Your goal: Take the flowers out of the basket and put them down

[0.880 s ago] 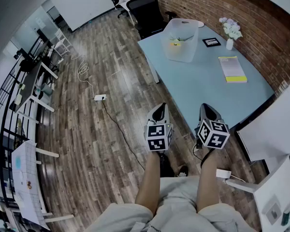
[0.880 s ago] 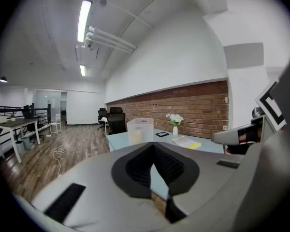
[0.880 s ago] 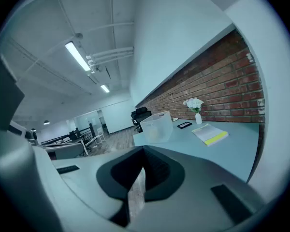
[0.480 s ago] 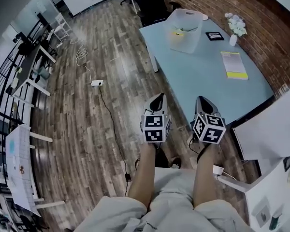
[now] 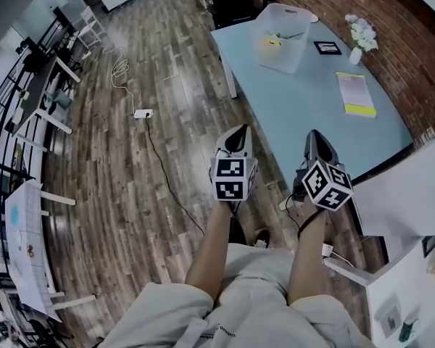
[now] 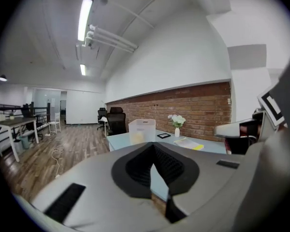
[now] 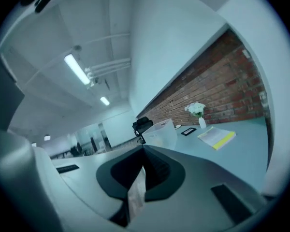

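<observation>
Left claw (image 5: 237,132) and right claw (image 5: 316,136) closed, empty; flowers (image 5: 275,39) lie flat across basket (image 5: 291,58).

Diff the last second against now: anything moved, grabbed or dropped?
Nothing grabbed or released. Only the head view shifted: table, basket and floor sit higher in frame. Left gripper and right gripper, shut and empty, stay side by side short of the basket; flowers stay inside it.
</observation>
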Available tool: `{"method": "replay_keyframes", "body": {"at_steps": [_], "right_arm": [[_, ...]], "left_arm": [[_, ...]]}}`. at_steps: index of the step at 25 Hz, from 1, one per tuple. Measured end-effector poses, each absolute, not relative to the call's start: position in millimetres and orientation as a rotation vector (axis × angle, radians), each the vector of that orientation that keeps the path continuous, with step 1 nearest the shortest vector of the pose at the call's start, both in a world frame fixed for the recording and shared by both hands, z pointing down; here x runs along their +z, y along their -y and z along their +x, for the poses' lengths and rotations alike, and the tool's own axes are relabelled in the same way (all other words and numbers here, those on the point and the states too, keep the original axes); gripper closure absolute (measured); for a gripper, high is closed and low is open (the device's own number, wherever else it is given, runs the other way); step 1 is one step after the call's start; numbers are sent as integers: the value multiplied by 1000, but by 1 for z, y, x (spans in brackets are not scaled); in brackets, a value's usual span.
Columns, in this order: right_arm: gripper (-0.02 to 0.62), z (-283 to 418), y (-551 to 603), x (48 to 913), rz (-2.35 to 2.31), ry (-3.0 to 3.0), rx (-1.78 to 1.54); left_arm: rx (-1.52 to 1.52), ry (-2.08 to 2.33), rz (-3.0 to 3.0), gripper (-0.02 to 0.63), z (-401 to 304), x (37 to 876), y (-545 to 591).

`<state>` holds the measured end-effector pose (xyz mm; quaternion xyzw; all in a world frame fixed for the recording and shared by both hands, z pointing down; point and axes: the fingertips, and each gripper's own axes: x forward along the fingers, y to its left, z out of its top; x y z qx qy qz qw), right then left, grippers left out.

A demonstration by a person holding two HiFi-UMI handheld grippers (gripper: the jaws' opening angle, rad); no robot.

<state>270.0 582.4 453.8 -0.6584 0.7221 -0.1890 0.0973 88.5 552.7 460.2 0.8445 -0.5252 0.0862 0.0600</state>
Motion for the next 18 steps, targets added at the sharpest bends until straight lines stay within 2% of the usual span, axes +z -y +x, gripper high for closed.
{"method": "replay_keyframes", "body": {"at_steps": [4,18], "right_arm": [[569,288,-570,440,-1567,-1861,-676],[569,278,-476,439,-2211,-2000,-612]], "left_arm": [[282,1554,2527,584,94,470,-527],[192,1321,2609,584,102,448,-404]]}}
